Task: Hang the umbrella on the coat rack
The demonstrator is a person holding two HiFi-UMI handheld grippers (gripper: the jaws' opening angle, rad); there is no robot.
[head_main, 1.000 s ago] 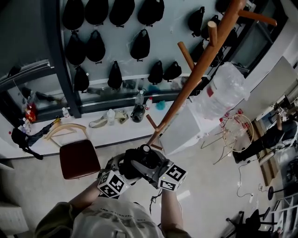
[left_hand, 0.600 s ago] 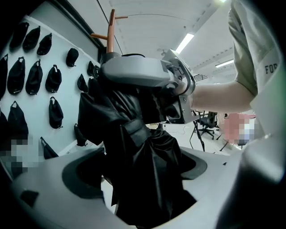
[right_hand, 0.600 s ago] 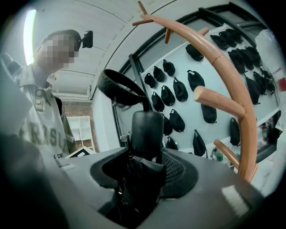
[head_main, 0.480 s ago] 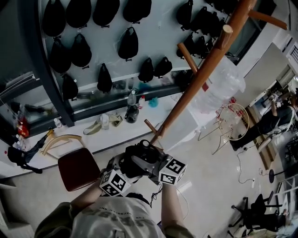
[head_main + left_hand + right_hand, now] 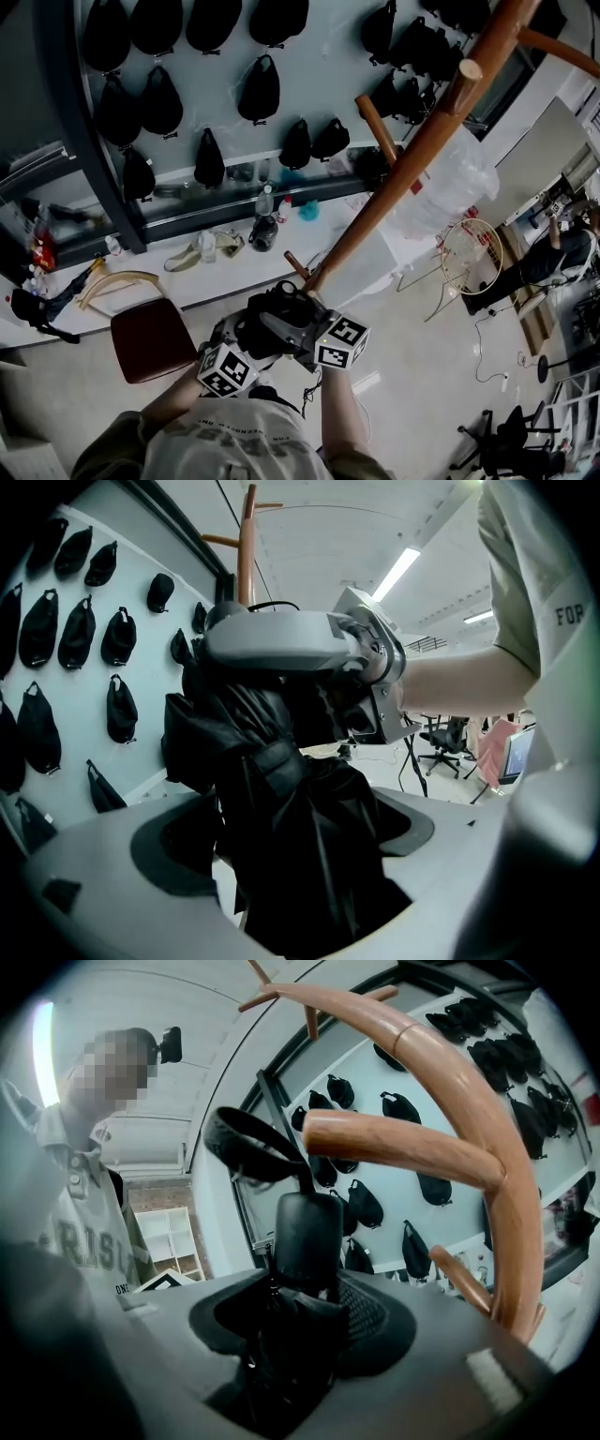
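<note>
A folded black umbrella (image 5: 272,323) is held low in the middle of the head view between both grippers. My left gripper (image 5: 251,336) is shut on its bunched fabric (image 5: 291,827), which fills the jaws in the left gripper view. My right gripper (image 5: 292,314) is shut on the handle end; in the right gripper view the black handle (image 5: 307,1232) stands upright between the jaws, with its wrist loop (image 5: 248,1143) above. The wooden coat rack (image 5: 412,159) slants up just beyond the grippers. One of its pegs (image 5: 394,1138) reaches across close above the handle, apart from the loop.
Black bags (image 5: 262,89) hang on the wall behind the rack. A counter (image 5: 225,272) below them carries bottles and a strap. A dark red chair (image 5: 150,337) stands at the left. A plastic-wrapped bundle (image 5: 450,178) and a wire basket (image 5: 473,258) lie to the right.
Both grippers have carried the umbrella a little nearer to the rack's pole. Both grips look the same.
</note>
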